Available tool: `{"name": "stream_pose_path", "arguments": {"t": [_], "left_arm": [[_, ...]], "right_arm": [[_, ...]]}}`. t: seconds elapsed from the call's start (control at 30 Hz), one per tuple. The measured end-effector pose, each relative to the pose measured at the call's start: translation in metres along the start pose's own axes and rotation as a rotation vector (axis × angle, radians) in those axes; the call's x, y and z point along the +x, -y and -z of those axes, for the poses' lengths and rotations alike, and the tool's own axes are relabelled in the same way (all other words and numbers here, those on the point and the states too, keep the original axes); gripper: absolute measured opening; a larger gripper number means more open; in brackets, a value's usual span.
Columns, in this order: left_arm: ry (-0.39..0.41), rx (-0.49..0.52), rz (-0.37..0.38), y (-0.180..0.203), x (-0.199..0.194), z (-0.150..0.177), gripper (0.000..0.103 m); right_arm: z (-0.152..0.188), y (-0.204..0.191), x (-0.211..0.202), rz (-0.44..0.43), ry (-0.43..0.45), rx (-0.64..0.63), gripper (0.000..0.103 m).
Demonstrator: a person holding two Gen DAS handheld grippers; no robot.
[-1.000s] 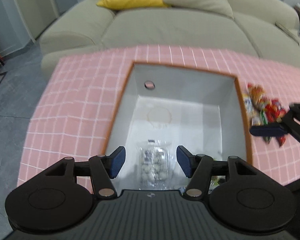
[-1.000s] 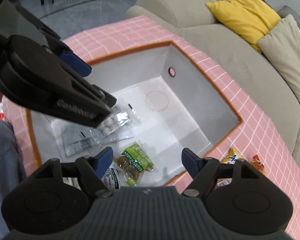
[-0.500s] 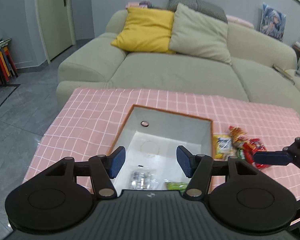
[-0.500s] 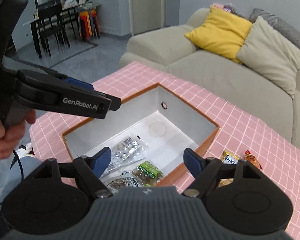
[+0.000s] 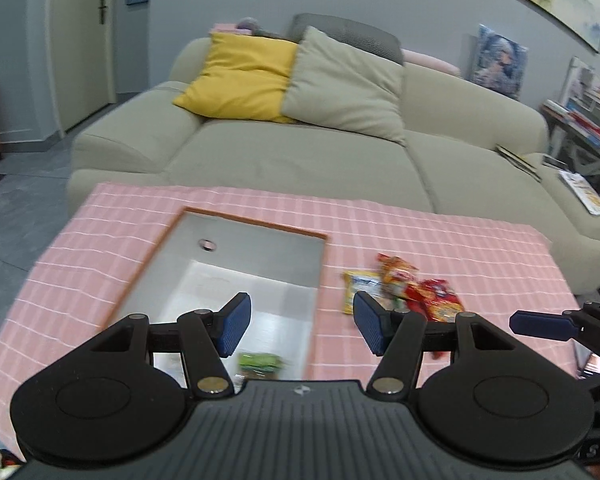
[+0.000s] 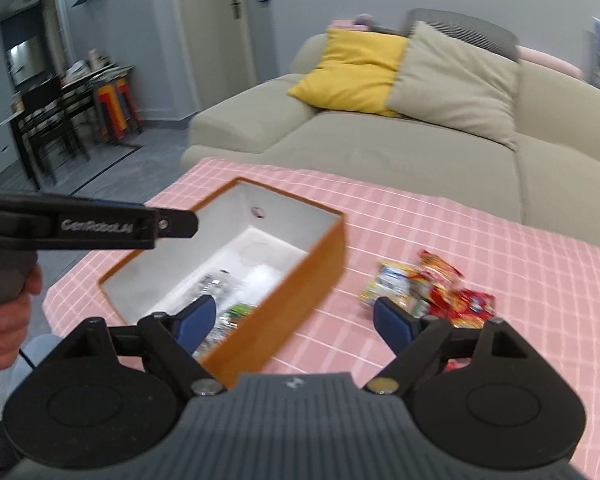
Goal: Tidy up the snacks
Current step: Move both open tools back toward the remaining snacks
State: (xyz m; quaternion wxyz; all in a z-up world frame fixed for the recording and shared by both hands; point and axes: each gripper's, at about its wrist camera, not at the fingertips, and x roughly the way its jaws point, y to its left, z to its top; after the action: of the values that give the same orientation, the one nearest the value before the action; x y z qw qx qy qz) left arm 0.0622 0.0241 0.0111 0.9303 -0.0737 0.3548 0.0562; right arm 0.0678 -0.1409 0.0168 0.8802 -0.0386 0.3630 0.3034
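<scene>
An orange box with a grey-white inside stands on the pink checked tablecloth. Clear and green snack packets lie on its floor. A small pile of red, orange and yellow snack packets lies on the cloth to the right of the box. My left gripper is open and empty, above the box's right wall. My right gripper holds nothing; its jaws are opening, over the box's near corner and the cloth beside the pile.
A beige sofa with a yellow cushion and a grey cushion stands behind the table. A person's hand holds the left gripper's handle. Dark chairs and a table stand at the far left. Shelves with books are at the right.
Both grippers have pulled back and risen from inside the box, so the sofa and room now show. The right gripper has rolled and its jaws stand wider.
</scene>
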Motion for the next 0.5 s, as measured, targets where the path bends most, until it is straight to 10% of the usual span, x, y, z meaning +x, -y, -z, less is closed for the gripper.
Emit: {"name": "stream_pose_path", "arguments": {"t": [0.5], "left_arm": [[-0.11, 0.105, 0.155, 0.07, 0.056, 0.034, 0.069]], "right_arm": [[0.067, 0.088, 0.019, 0.196, -0.008, 0.17, 0.083]]}}
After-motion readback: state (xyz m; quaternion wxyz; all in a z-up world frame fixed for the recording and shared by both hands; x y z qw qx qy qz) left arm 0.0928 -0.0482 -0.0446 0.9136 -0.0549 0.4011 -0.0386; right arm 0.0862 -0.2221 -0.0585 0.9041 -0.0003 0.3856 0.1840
